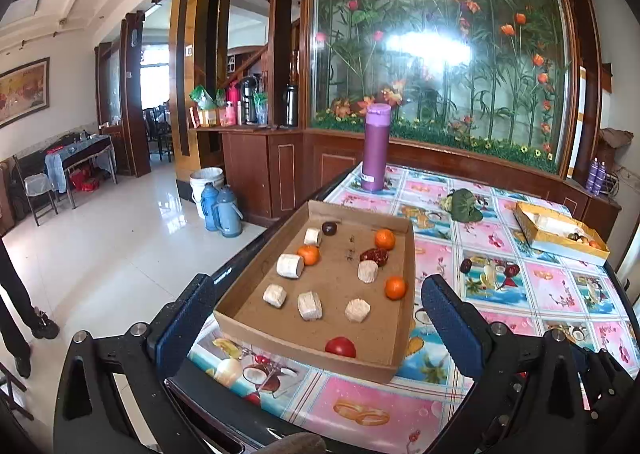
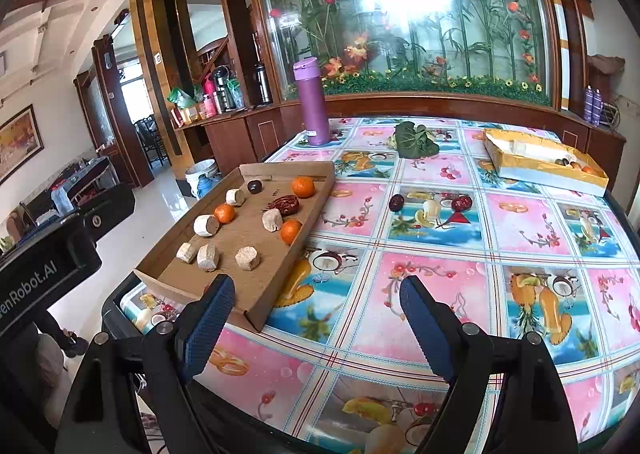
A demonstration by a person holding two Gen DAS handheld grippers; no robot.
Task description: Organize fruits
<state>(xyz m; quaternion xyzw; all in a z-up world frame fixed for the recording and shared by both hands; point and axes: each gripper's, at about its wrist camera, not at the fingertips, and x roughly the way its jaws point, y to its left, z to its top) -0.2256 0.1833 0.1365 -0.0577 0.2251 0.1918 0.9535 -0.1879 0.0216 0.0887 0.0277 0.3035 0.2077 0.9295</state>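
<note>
A brown cardboard tray [image 1: 248, 286] is seen at the left edge of the tabletop [image 2: 400, 318]. Three oranges [image 1: 385, 239], pale round chunks [image 1: 289, 265], a red date [image 1: 374, 256], a dark plum [image 1: 329, 228] and a red tomato [image 1: 340, 347] are kept inside the tray. Two more dates [image 2: 396, 202] are found right of the tray, and a purple bottle [image 2: 312, 102] behind it. The left gripper [image 1: 316, 318] is held wide open in front of the tray, with nothing gripped. The right gripper [image 2: 316, 318] is also spread open and empty.
</note>
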